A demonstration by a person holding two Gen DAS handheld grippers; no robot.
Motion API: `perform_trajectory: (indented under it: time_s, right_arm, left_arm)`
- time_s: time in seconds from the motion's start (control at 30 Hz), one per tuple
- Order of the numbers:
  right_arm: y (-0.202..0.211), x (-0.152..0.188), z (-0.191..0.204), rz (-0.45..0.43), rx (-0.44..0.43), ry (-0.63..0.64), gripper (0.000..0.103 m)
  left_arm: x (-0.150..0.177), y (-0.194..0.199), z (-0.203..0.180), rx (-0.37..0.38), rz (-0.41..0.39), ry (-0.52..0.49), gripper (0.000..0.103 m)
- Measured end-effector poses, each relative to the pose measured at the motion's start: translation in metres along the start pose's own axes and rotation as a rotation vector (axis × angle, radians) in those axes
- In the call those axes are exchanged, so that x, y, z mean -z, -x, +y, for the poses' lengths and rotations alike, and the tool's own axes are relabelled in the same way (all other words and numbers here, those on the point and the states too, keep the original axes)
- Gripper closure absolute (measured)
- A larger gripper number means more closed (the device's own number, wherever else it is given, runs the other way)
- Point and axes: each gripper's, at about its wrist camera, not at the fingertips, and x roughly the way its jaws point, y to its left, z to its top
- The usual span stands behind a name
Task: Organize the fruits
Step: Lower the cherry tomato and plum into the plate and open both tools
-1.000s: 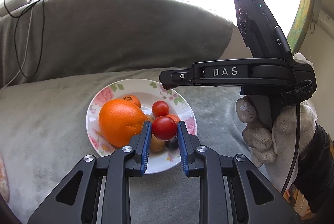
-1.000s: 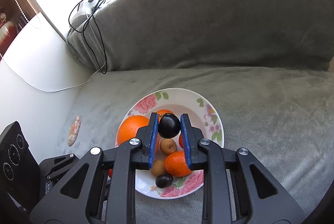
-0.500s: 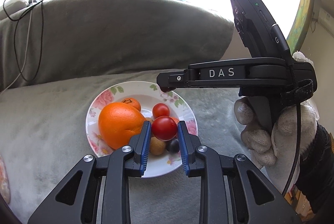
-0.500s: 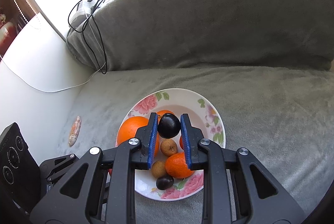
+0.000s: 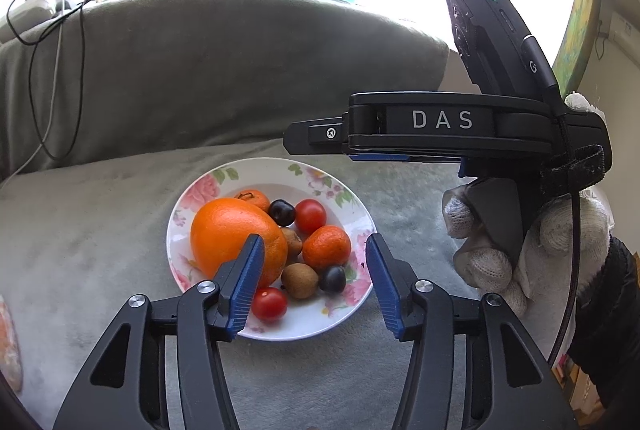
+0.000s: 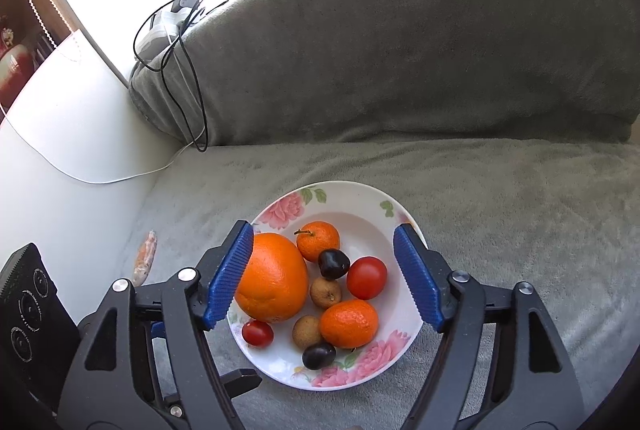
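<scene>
Fruits lie together in the floral plate (image 5: 362,218) on the grey sofa seat (image 5: 100,230), and we hold both tongs spread wide above it with nothing between the blue pads. In the left wrist view our left tongs (image 5: 316,280) frame the near half of the plate: the left pad overlaps the large orange (image 5: 228,236) in the picture, though we cannot tell whether it touches. A small cherry tomato (image 5: 269,304) lies at 6 o'clock on the plate, just beside that pad. A dark plum (image 5: 282,211) sits at 12 o'clock between a mandarin (image 5: 253,198) and a bigger tomato (image 5: 310,216). In the right wrist view our right tongs (image 6: 326,280) gape across the plate, pads near 9 and 3 o'clock, holding nothing. Our gloved right hand (image 5: 532,250) grips its handle at 3 o'clock in the left view.
</scene>
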Motion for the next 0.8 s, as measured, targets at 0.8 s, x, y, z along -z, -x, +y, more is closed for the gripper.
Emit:
perform_trajectory:
  time_s: [0.8]
  right_arm:
    - [0.0077, 0.0000, 0.0039, -0.023, -0.002, -0.017, 0.005]
  left_arm:
    - [-0.0004, 0.0062, 0.0064, -0.042, -0.014, 0.039, 0.021]
